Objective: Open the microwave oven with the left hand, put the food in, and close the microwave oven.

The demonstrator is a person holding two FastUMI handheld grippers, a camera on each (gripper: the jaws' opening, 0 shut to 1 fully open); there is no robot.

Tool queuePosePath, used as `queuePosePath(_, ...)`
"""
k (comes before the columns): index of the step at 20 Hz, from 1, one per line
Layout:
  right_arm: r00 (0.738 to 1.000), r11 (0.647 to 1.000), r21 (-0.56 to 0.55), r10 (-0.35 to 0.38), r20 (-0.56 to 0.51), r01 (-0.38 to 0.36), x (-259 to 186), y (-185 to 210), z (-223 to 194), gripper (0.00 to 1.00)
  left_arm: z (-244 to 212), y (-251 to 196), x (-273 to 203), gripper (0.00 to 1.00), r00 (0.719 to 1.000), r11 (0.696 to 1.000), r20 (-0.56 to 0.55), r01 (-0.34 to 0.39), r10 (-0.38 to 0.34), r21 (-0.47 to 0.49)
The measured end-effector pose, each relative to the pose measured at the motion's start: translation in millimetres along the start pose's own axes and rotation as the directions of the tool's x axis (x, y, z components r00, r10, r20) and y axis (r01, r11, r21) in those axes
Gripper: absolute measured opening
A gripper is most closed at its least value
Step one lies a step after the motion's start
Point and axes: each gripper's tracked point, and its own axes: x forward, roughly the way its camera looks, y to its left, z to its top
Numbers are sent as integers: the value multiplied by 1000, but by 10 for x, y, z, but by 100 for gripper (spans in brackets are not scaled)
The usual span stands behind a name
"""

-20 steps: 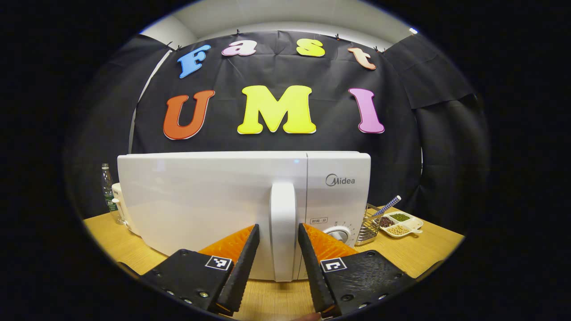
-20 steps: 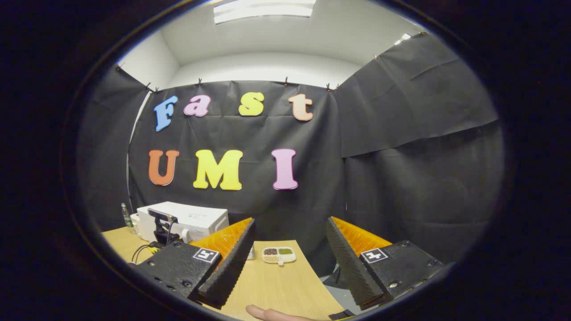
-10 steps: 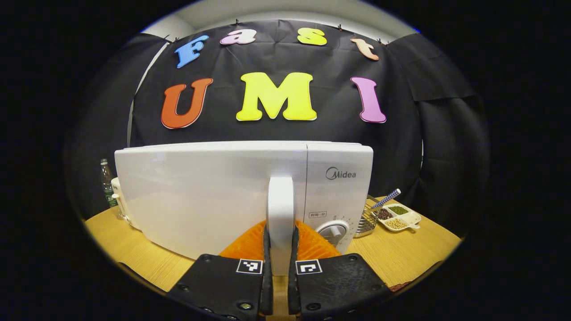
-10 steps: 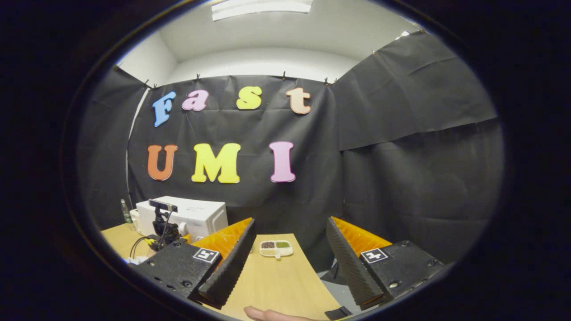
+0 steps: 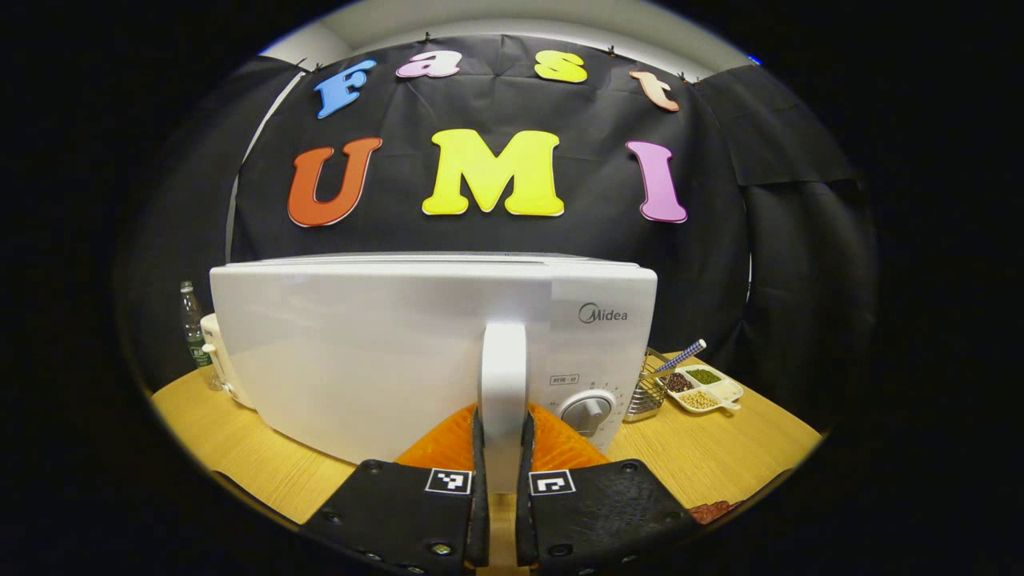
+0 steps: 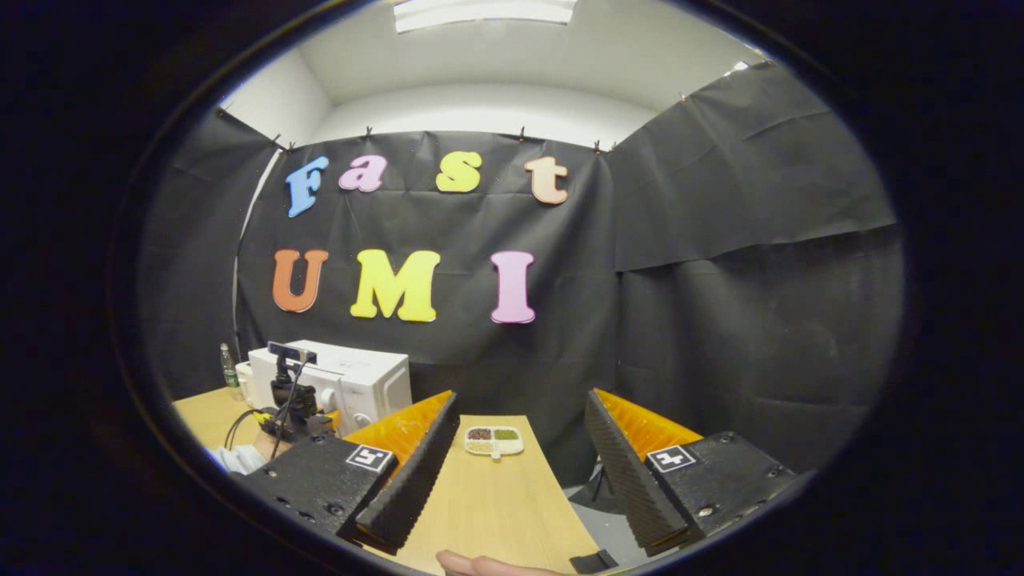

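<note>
Firmly, left gripper (image 5: 502, 512) jaws clamp the microwave's smooth white handle (image 5: 502, 384); right gripper (image 6: 520, 472) jaws gape empty.

handle's foot (image 5: 502, 472) hidden between jaws

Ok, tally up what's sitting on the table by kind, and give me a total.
Microwave oven: 1
Plastic bottle: 1
Wire basket: 1
Divided dish of beans: 1
White appliance behind the microwave oven: 1
Total: 5
</note>
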Motion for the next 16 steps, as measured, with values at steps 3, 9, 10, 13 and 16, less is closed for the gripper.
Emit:
queuePosePath(3,999,1000,-7,26,-20,-26,-8,101,-66,94,-43,37,-254,13,999,999,9,39,-39,-18)
queuePosePath(9,994,996,13,88,-67,-87,-69,382,-130,94,-157,219,-844,12,994,994,2,111,-111,-1)
queuePosePath(10,992,995,23,103,-75,-101,-85,444,-137,94,-170,261,-936,14,993,993,-8,118,-118,-3)
queuePosePath(13,986,991,43,134,-95,-131,-146,579,-153,94,-203,419,-1200,13,992,992,-2,129,-129,9)
queuePosePath(16,973,980,77,191,-127,-182,-221,795,-224,100,-249,609,-1485,17,990,990,17,140,-141,20)
